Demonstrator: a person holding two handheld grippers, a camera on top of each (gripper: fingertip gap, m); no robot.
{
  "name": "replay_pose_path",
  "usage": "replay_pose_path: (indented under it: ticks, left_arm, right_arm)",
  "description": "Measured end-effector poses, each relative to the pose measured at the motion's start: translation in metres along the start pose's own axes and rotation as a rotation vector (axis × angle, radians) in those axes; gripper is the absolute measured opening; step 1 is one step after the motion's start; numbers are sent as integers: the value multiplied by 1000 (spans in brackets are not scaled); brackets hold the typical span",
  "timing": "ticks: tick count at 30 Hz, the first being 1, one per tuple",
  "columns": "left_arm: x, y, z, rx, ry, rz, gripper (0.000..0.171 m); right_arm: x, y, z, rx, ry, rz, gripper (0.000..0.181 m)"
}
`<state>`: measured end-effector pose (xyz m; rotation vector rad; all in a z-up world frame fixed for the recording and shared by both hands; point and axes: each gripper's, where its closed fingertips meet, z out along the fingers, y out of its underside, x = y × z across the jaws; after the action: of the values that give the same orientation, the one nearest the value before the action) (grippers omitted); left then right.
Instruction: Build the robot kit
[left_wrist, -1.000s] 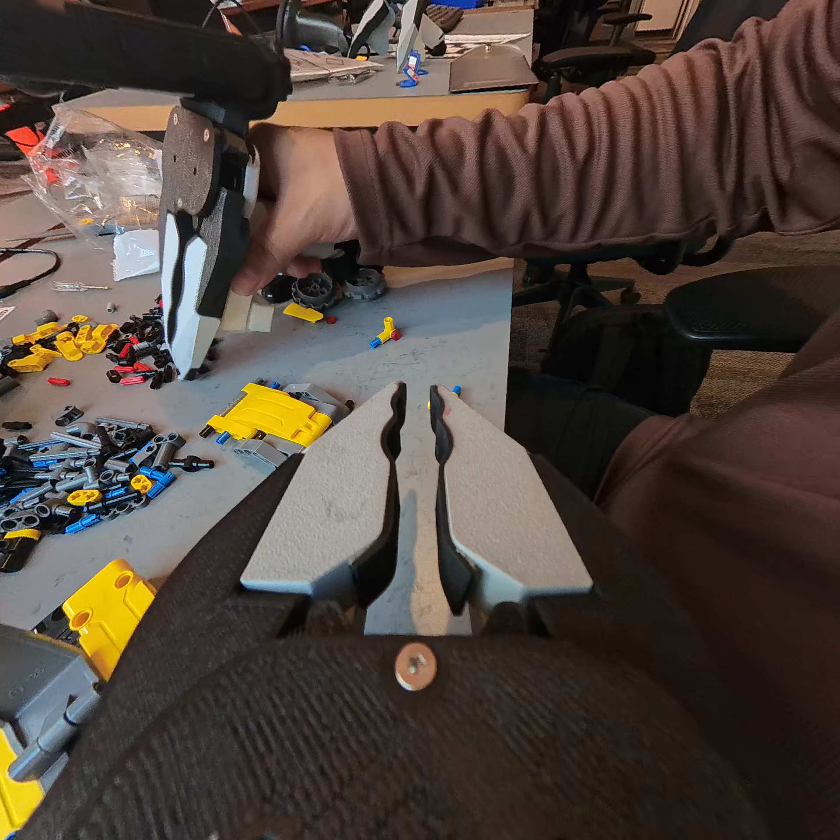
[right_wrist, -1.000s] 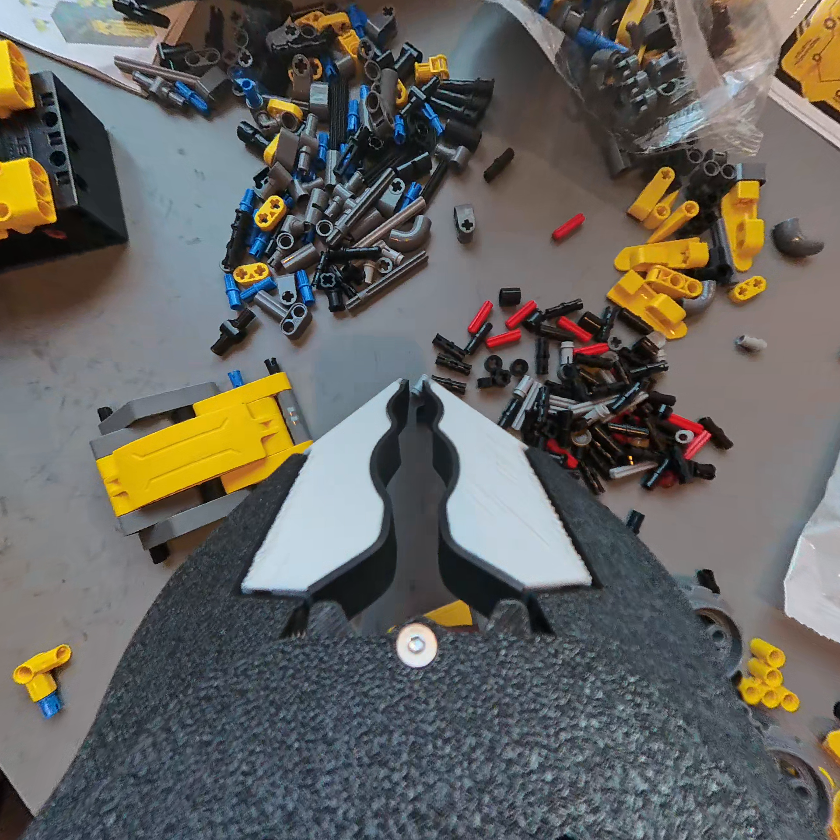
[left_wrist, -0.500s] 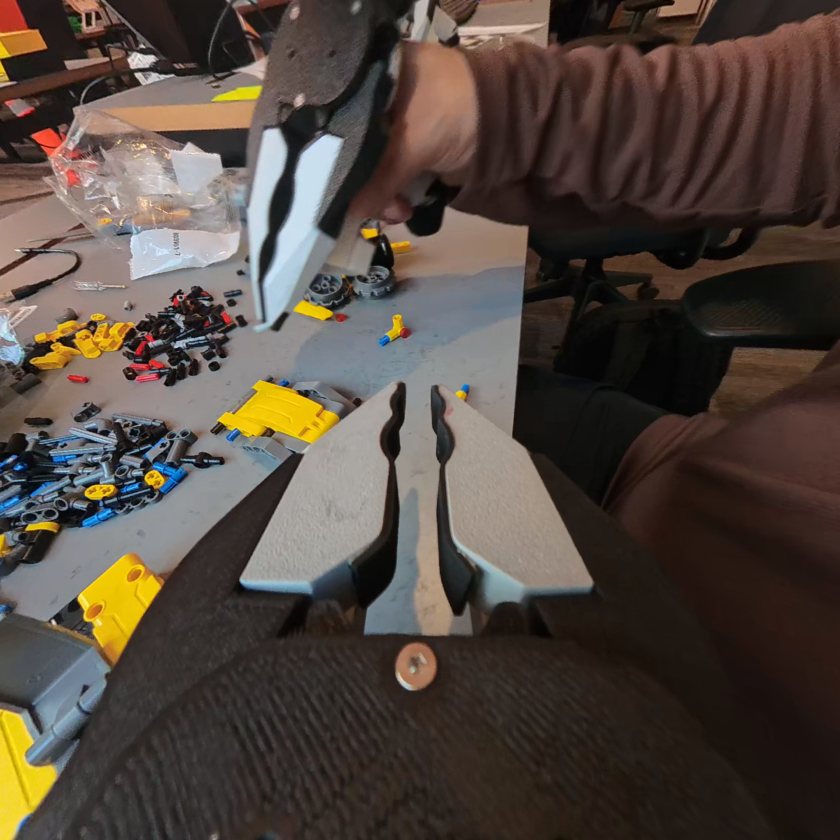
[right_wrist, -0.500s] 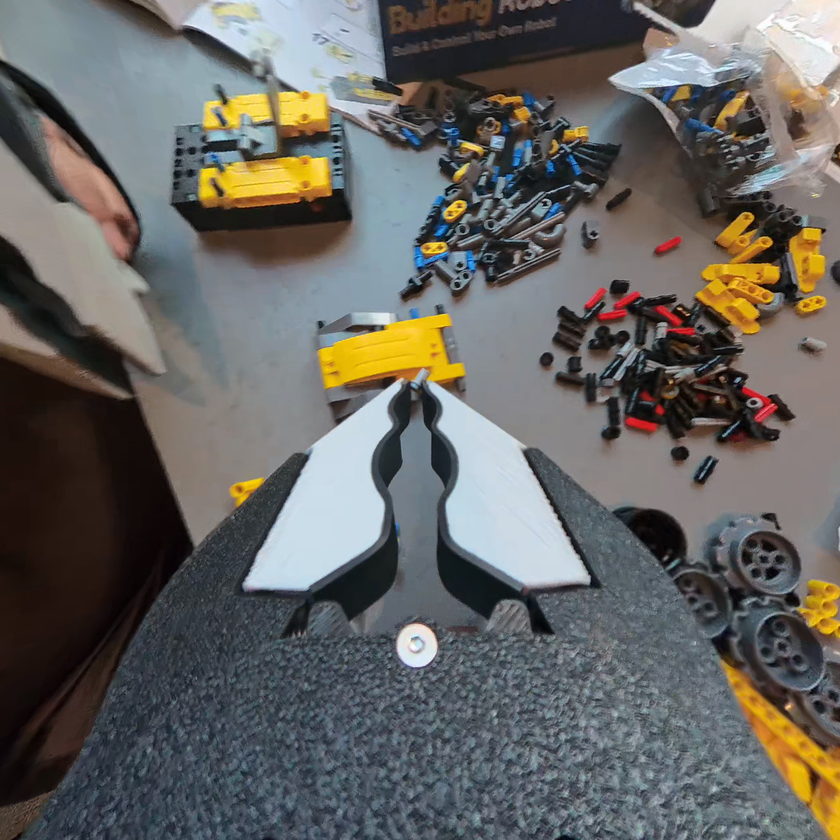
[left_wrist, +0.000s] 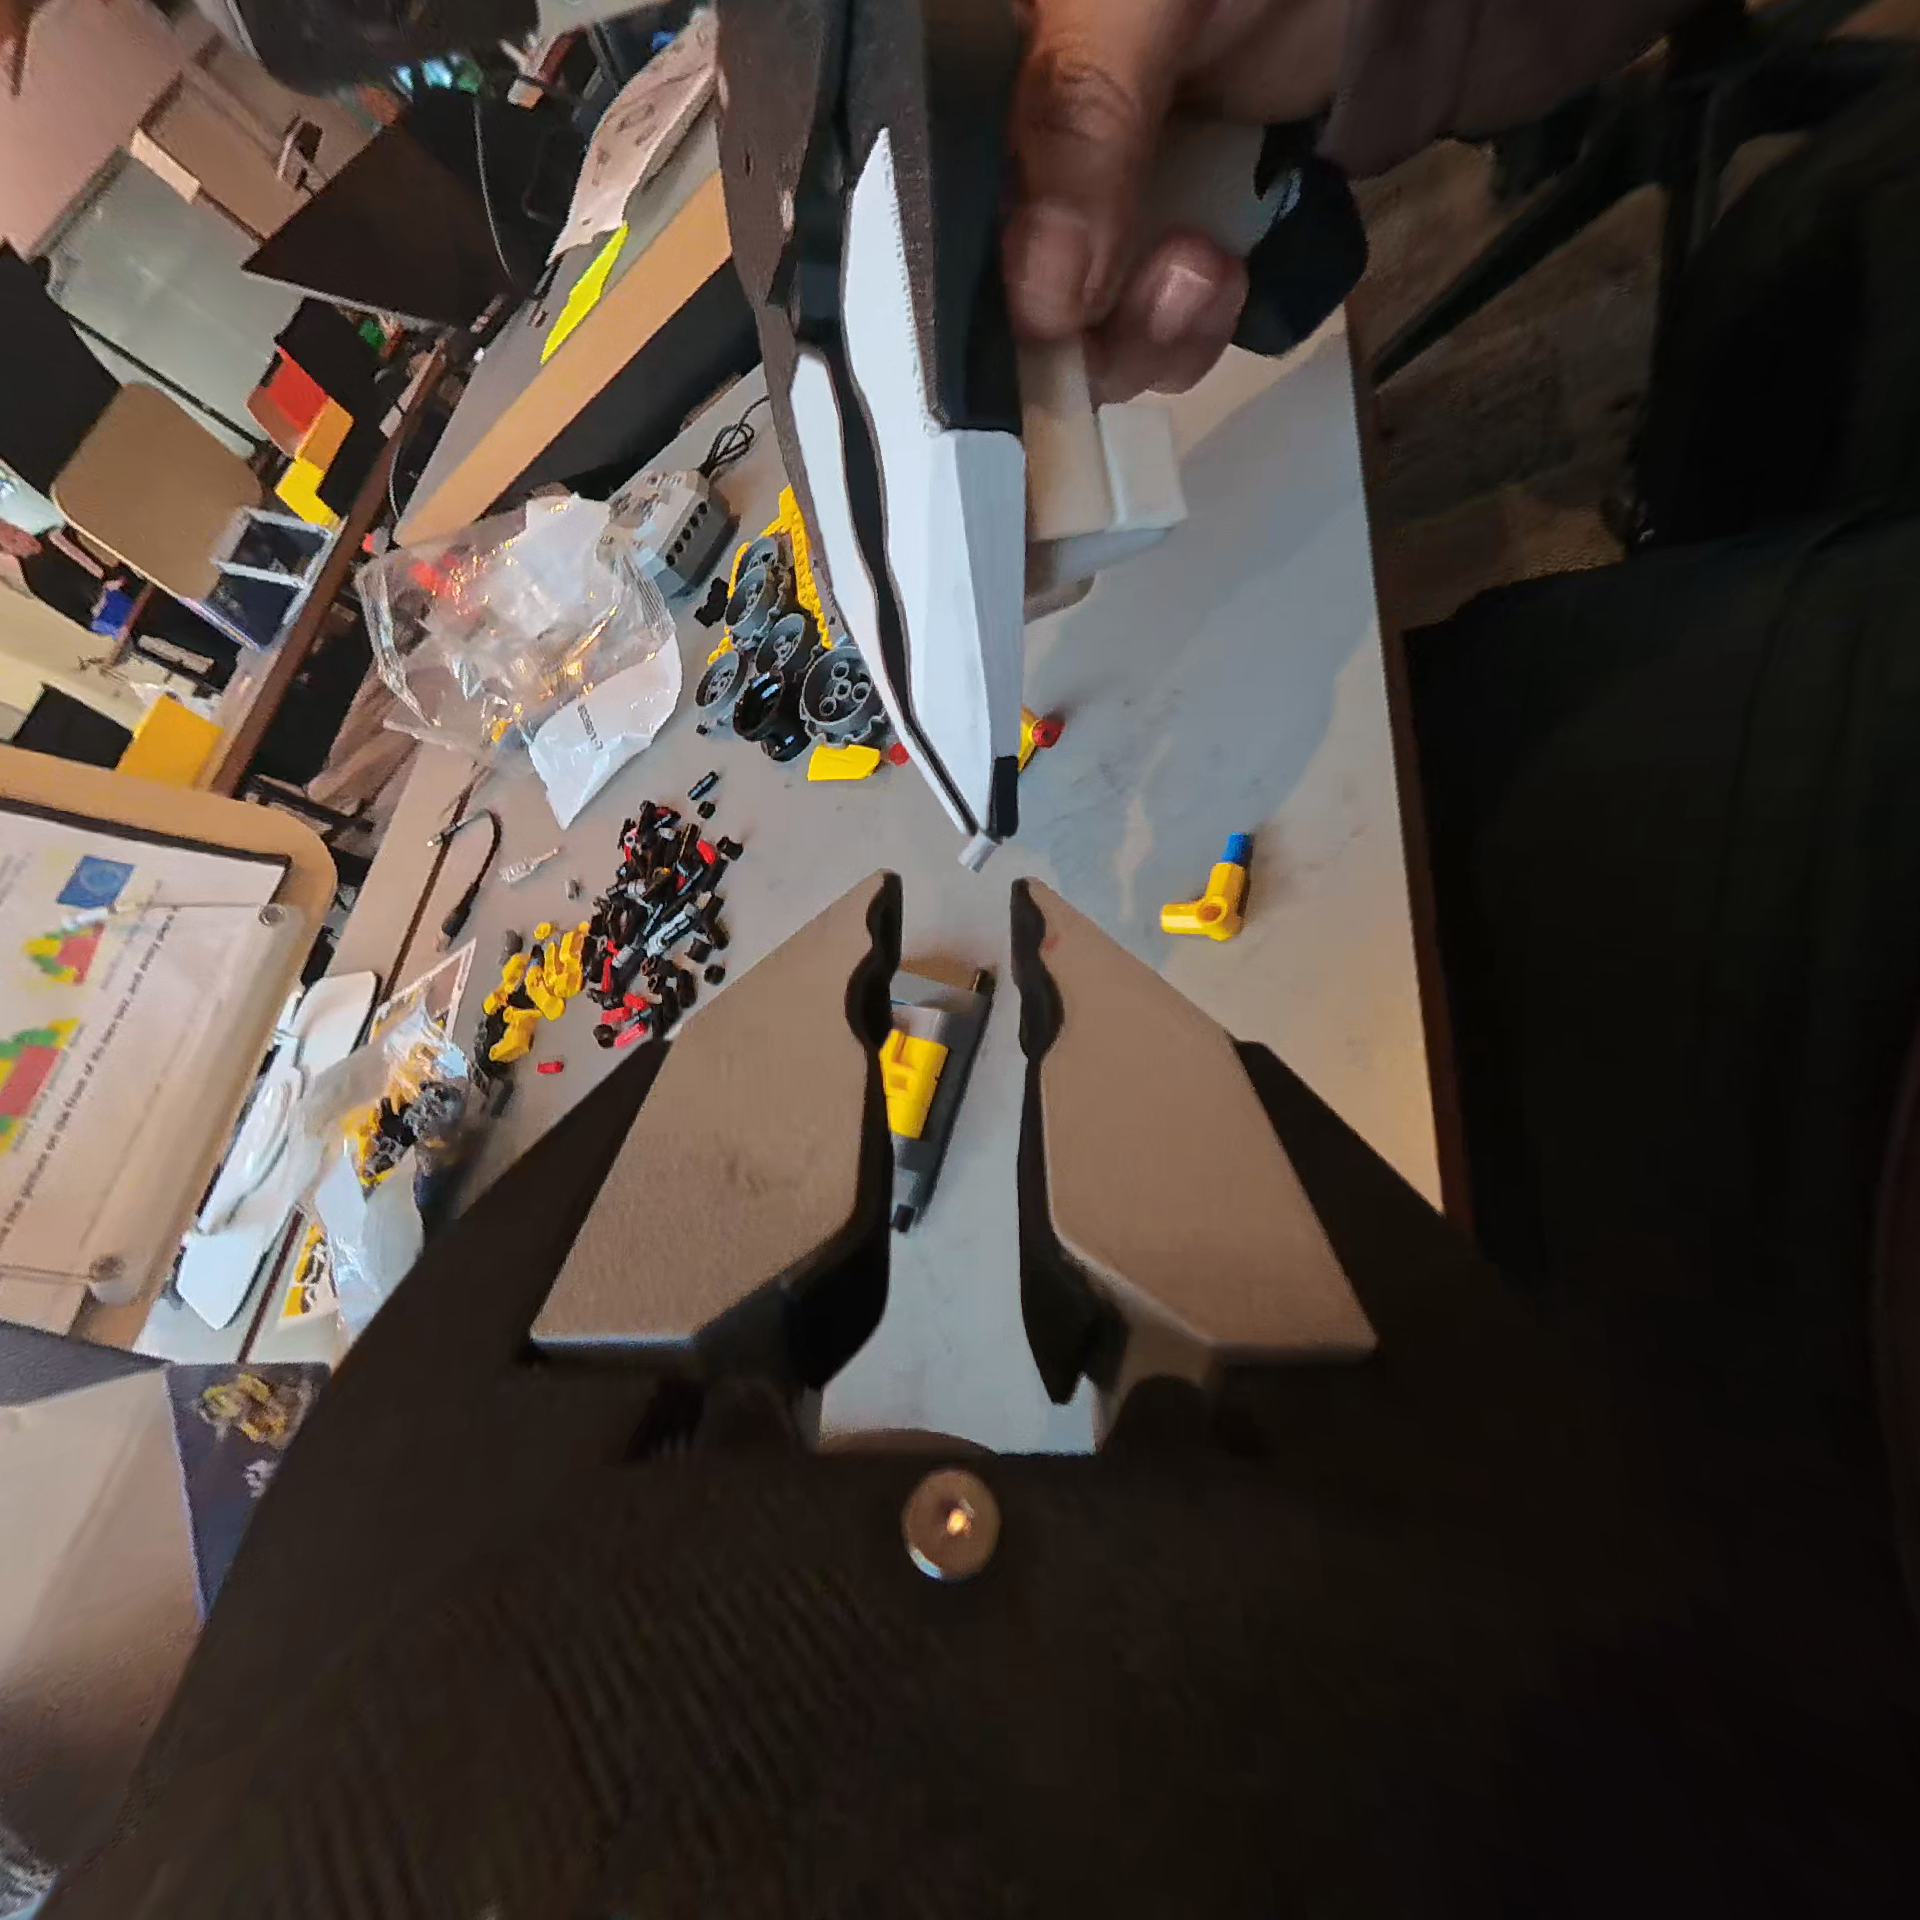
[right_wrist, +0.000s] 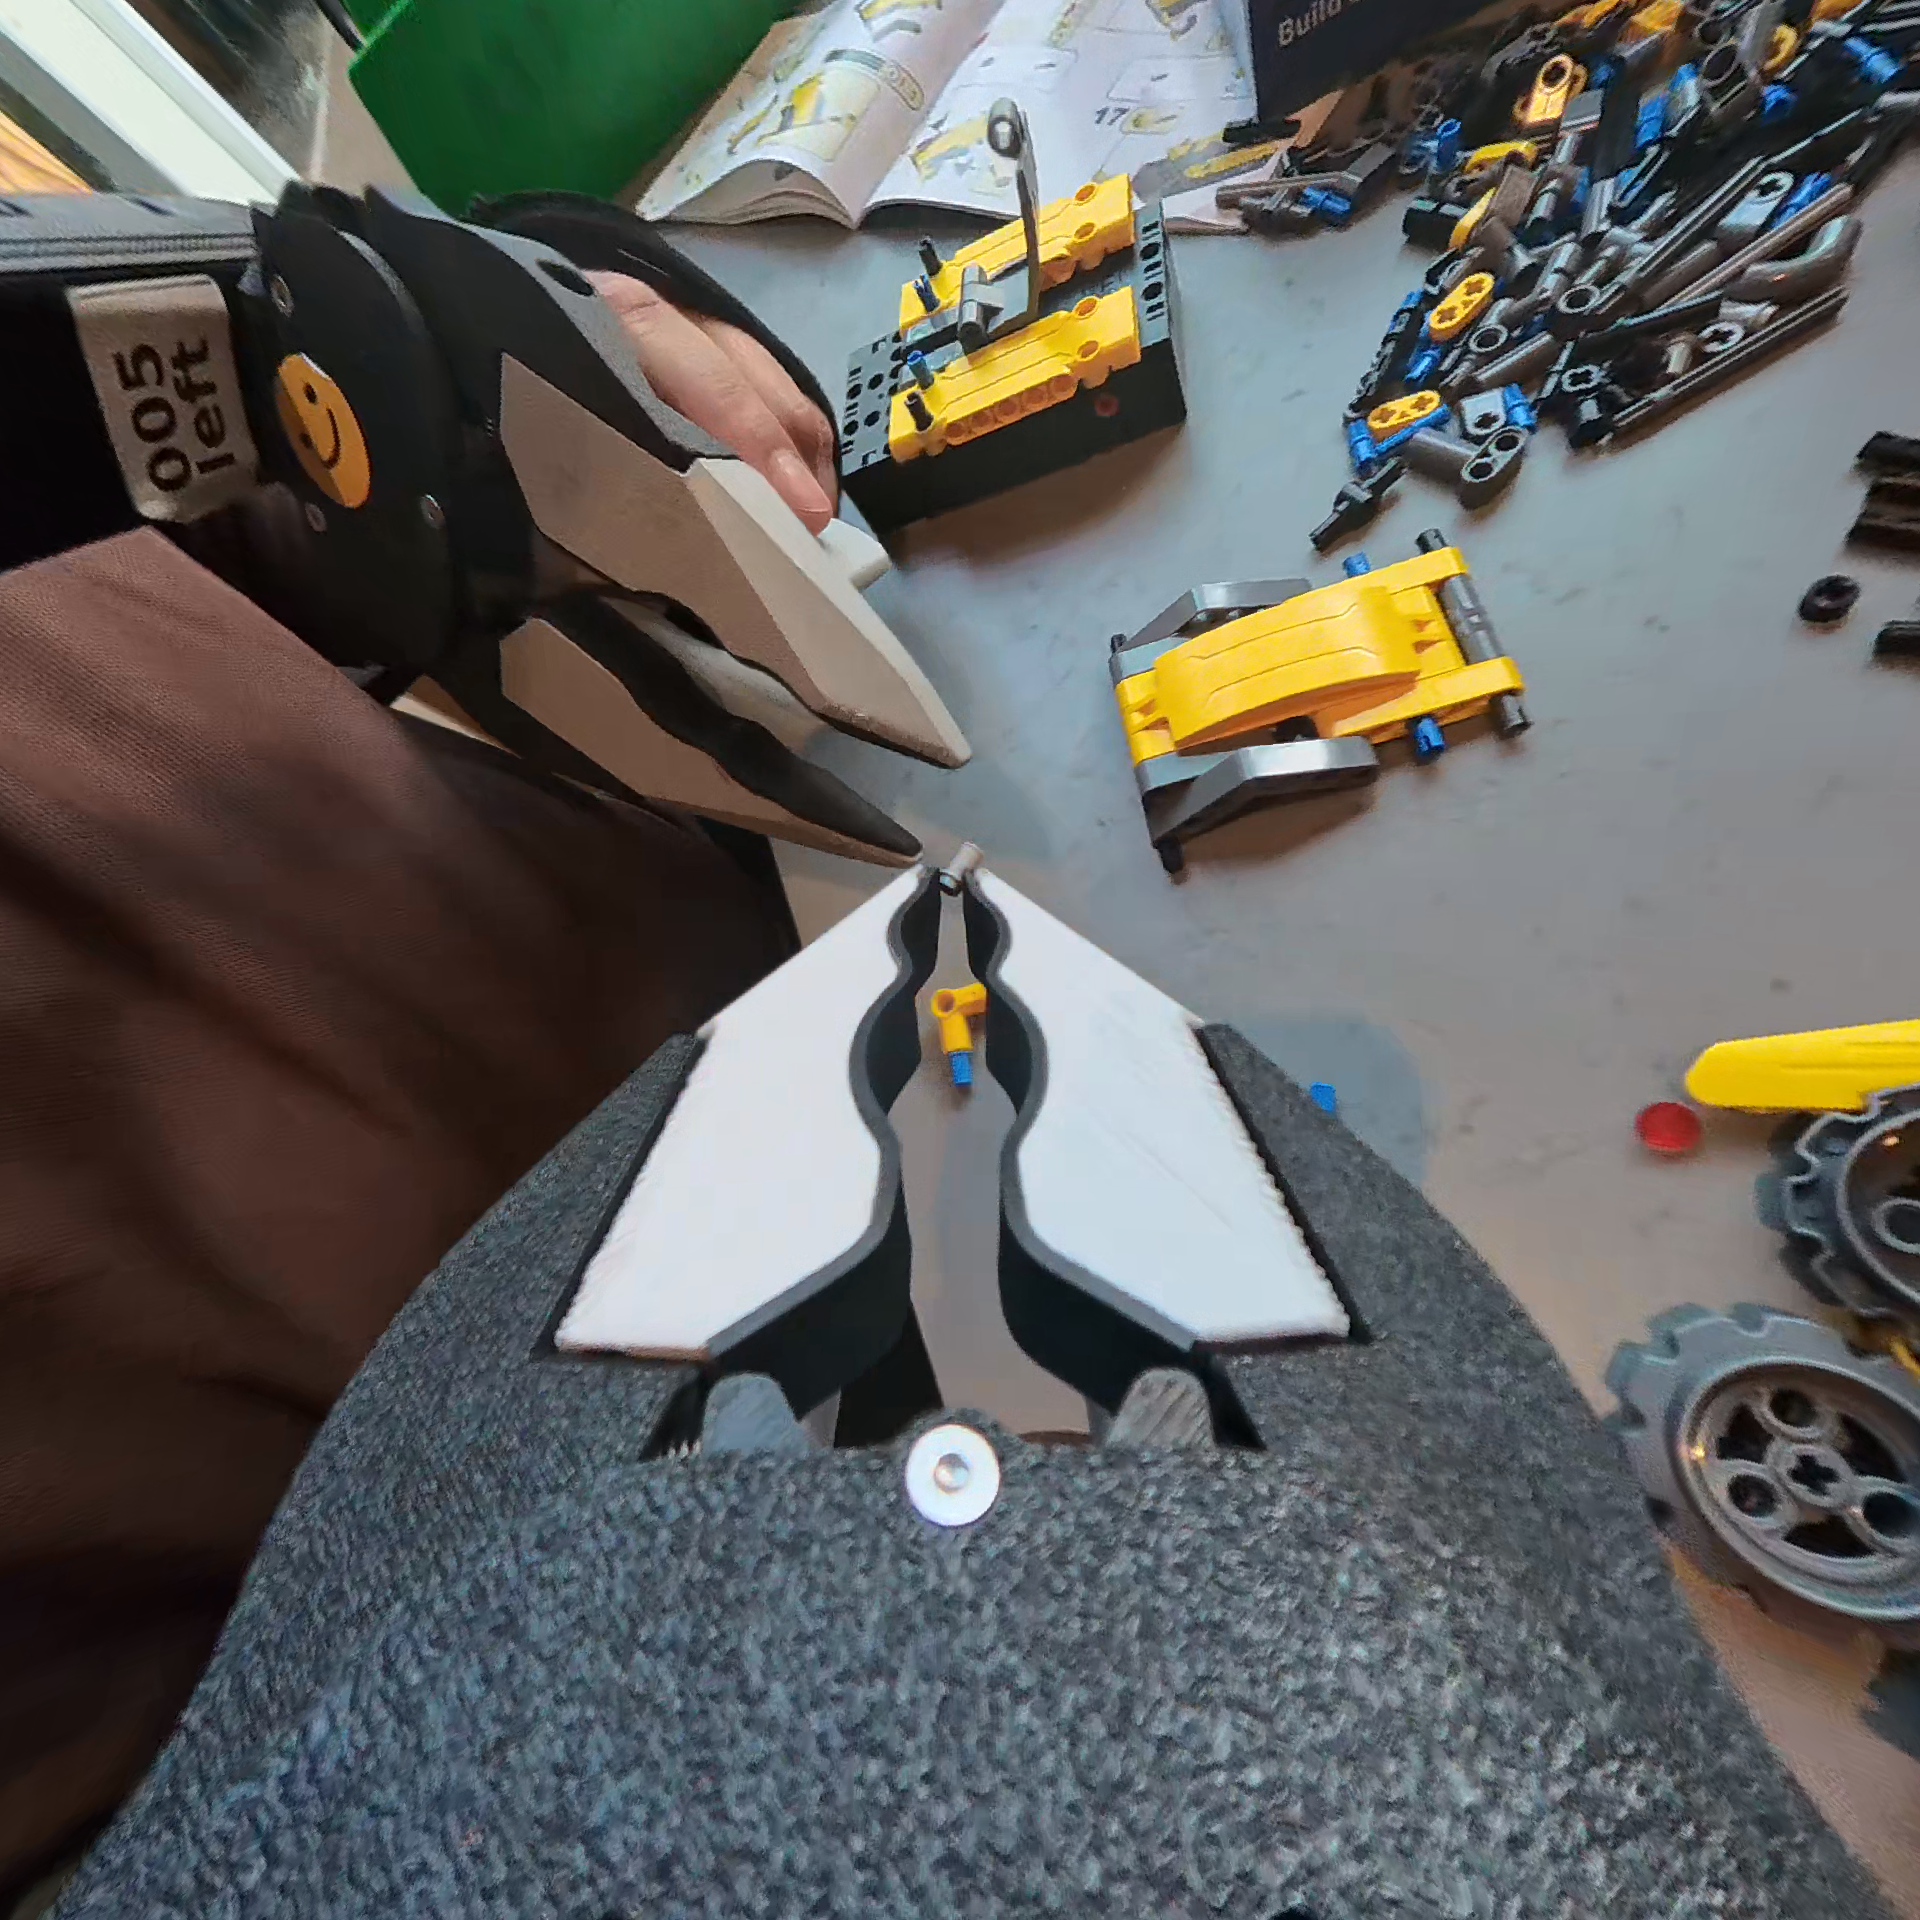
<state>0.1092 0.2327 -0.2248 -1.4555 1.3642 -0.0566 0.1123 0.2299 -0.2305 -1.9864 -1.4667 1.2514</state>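
My right gripper (right_wrist: 948, 878) is shut on a small grey pin (right_wrist: 958, 864), pinched at its very tips and held in the air above the grey table (right_wrist: 1455, 987). My left gripper (left_wrist: 954, 894) is open and empty. The two grippers point tip to tip: in the left wrist view the right gripper (left_wrist: 982, 831) comes down from above with the pin (left_wrist: 977, 854) just off my open fingertips. In the right wrist view the left gripper (right_wrist: 930, 805) reaches in from the left, its lower tip almost touching the pin.
A yellow-and-grey assembly (right_wrist: 1309, 665) lies on the table below the tips. A yellow-blue elbow piece (left_wrist: 1210, 899), toothed wheels (right_wrist: 1797, 1455), a black block with yellow beams (right_wrist: 1018, 343), piles of small pins (left_wrist: 665, 925), a plastic bag (left_wrist: 509, 613) and a booklet (right_wrist: 935, 114) surround it. The table edge (left_wrist: 1392, 831) is right. Only a small space, under 4 cm, lies between the two pairs of fingers. Both grippers' tips are roughly 5 centimeters from the yellow-blue elbow piece (left_wrist: 1210, 899). It is also in sight in the right wrist view (right_wrist: 952, 1011).
My right gripper has lifted off the pin pile with the grey pin and swung over to my left gripper. My left gripper has opened wider and turned toward it.
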Motion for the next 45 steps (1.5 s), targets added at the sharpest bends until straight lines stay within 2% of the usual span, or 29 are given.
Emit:
replay_pose_path:
  ticks: [8,16,20,24,28,45]
  left_arm:
    - [9,-3,10,-2,20,56,11]
    - [15,-3,15,10,51,35,3]
    - [12,2,15,-17,54,-37,1]
    - [3,1,13,-9,42,-156,2]
    - [-2,-2,13,-3,17,-187,1]
    - [0,-2,16,-17,-9,-221,1]
  right_arm:
    - [-5,6,1,48,-105,104,3]
    - [-10,5,0,113,-187,187,3]
    - [2,3,-6,139,-90,165,0]
    - [6,-8,-16,197,23,93,7]
    - [-3,-15,-14,215,33,76,8]
    - [0,-9,-4,155,122,57,3]
